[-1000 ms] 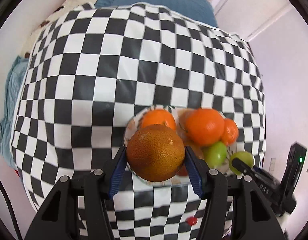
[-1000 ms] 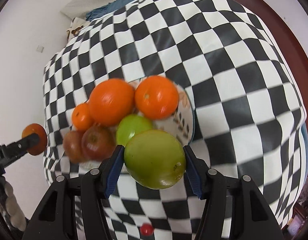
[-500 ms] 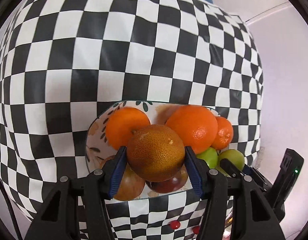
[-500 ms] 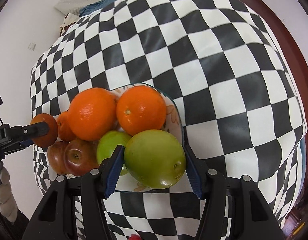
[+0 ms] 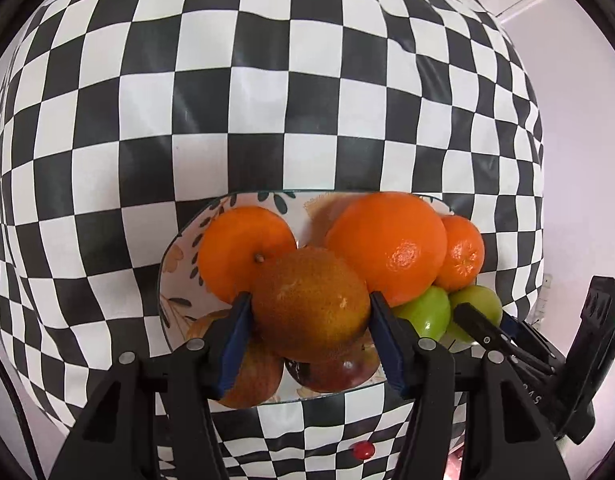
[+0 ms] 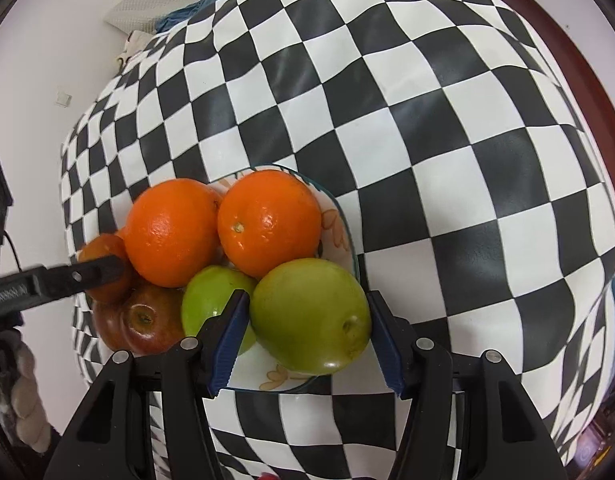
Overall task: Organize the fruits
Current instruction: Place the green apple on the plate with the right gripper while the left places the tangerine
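A flowered white bowl (image 5: 179, 276) (image 6: 339, 224) on the checkered table holds two big oranges (image 5: 387, 244) (image 6: 171, 232), a small tangerine (image 5: 461, 252), red apples (image 5: 331, 372) (image 6: 143, 320) and a green apple (image 5: 425, 314) (image 6: 211, 300). My left gripper (image 5: 310, 308) is shut on a brownish orange (image 5: 310, 304), low over the fruit in the bowl. My right gripper (image 6: 309, 314) is shut on a large green fruit (image 6: 309, 316) at the bowl's near right rim. The right gripper also shows in the left wrist view (image 5: 479, 322), and the left gripper in the right wrist view (image 6: 103, 272).
A black-and-white checkered cloth (image 5: 267, 100) (image 6: 447, 140) covers the table. A small red object (image 5: 362, 449) lies on the cloth near the front edge. White walls stand close on the sides; a blue bed shows beyond the table.
Both grippers have come down and in toward the bowl with their fruits. The bowl now looms larger in both views.
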A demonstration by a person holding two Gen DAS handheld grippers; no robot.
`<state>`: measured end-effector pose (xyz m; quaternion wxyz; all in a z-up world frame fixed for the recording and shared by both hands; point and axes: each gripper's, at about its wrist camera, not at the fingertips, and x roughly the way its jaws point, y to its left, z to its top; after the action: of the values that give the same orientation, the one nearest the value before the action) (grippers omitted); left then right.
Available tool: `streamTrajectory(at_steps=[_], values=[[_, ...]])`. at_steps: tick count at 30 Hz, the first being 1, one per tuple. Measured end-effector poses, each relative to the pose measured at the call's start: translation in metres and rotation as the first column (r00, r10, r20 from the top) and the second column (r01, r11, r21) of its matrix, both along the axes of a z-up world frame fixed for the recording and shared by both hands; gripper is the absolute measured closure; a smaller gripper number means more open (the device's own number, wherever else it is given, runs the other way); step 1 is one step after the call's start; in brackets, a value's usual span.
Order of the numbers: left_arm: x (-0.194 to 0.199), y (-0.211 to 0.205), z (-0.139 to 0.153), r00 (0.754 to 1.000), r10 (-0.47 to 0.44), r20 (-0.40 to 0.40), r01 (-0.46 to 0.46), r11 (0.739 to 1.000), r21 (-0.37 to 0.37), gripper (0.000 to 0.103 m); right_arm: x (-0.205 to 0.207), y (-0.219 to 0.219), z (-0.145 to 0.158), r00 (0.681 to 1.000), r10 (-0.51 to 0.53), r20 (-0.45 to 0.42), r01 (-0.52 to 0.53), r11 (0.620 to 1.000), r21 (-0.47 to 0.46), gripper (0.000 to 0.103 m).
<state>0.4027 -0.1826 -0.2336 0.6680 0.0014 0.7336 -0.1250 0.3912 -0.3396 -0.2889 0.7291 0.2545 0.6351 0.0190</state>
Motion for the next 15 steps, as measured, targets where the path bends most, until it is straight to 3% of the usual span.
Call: streamTrajectory(at_steps=[3,5,7,9,11,15], values=[[-0.001,0.000,0.001,1.000,0.009,-0.008,-0.009,1.000,0.005,0.048,0.004,-0.001,0.000,1.000,-0.003,-0.008,0.003,1.000,0.011,0.029],[-0.002,0.000,0.002,1.000,0.011,-0.007,-0.010,1.000,0.009,0.048,0.006,-0.002,0.001,1.000,-0.005,-0.008,0.005,1.000,0.011,0.028],[-0.003,0.001,0.006,1.000,0.006,0.000,-0.006,1.000,0.005,0.042,0.007,-0.002,0.002,1.000,-0.004,-0.012,0.004,1.000,0.013,0.023],[-0.005,0.010,0.014,1.000,0.012,0.005,-0.012,1.000,-0.015,0.024,0.007,-0.003,0.006,1.000,-0.002,-0.016,0.003,1.000,0.009,0.018],[-0.006,0.011,0.019,1.000,0.013,0.009,-0.013,0.999,-0.035,0.022,0.007,-0.003,0.011,1.000,-0.001,-0.016,0.001,1.000,0.007,0.011],[-0.014,0.016,0.033,0.999,0.017,0.043,-0.015,0.999,-0.032,0.022,0.005,0.003,0.022,1.000,0.015,-0.015,-0.015,1.000,-0.026,0.010]])
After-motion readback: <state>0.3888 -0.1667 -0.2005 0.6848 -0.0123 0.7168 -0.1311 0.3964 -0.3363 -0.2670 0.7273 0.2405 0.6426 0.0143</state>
